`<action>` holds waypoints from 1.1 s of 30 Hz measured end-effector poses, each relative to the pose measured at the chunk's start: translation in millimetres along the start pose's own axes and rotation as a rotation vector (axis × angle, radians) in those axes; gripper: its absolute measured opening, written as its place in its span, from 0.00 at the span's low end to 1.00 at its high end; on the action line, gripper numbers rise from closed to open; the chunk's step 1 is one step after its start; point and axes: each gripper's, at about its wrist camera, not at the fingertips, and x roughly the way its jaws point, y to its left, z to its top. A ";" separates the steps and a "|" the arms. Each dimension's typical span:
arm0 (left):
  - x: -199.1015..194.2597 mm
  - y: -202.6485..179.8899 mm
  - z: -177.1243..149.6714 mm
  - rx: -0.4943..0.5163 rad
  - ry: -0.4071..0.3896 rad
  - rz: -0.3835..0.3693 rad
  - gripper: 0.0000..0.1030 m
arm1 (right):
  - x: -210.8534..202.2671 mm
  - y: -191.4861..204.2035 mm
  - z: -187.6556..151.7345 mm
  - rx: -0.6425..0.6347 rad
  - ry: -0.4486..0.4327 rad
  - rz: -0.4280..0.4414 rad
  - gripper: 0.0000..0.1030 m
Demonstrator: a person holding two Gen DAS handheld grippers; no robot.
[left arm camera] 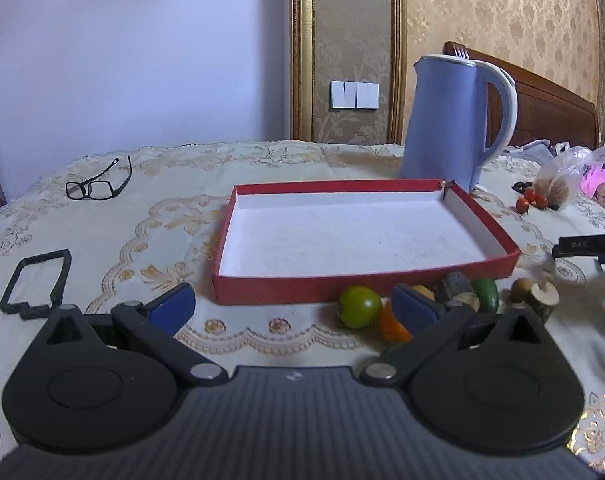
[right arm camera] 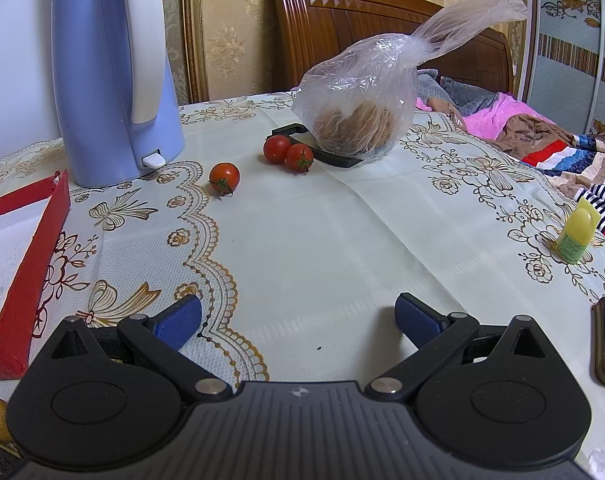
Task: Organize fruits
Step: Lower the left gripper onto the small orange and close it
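A: Between the blue pads of the left gripper [left arm camera: 294,310] there is only tablecloth; the jaws stand spread wide and hold nothing. The right gripper [right arm camera: 298,320] is equally spread and empty.

B: Where is the fruit, going outward from the left one?

A: At about one o'clock, just past its right pad, a green round fruit [left arm camera: 360,305] sits beside an orange piece [left arm camera: 392,326], with a green avocado-like piece [left arm camera: 487,294] further right. All lie along the near wall of the red tray [left arm camera: 270,290], which is empty.

B: And the right side?

A: A cherry tomato [right arm camera: 224,176] at eleven o'clock, two more [right arm camera: 288,153] touching each other near twelve, beside a plastic bag [right arm camera: 356,120]. The blue kettle [right arm camera: 110,80] stands at ten.

B: My judgement: take the green fruit first. Centre the pads across its widest part, close gently since it may roll, lift clear over the tray wall.
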 end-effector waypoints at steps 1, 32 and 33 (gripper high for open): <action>-4.1 0.0 -1.9 0.008 -0.004 0.012 1.00 | 0.0 -0.2 0.0 0.000 0.000 0.000 1.00; -15.3 5.3 -22.2 -0.035 0.025 0.067 1.00 | -224.3 116.1 -122.6 -0.250 -0.311 0.318 1.00; -16.7 4.7 -22.9 -0.031 0.022 0.068 1.00 | -226.9 116.2 -125.0 -0.255 -0.316 0.321 1.00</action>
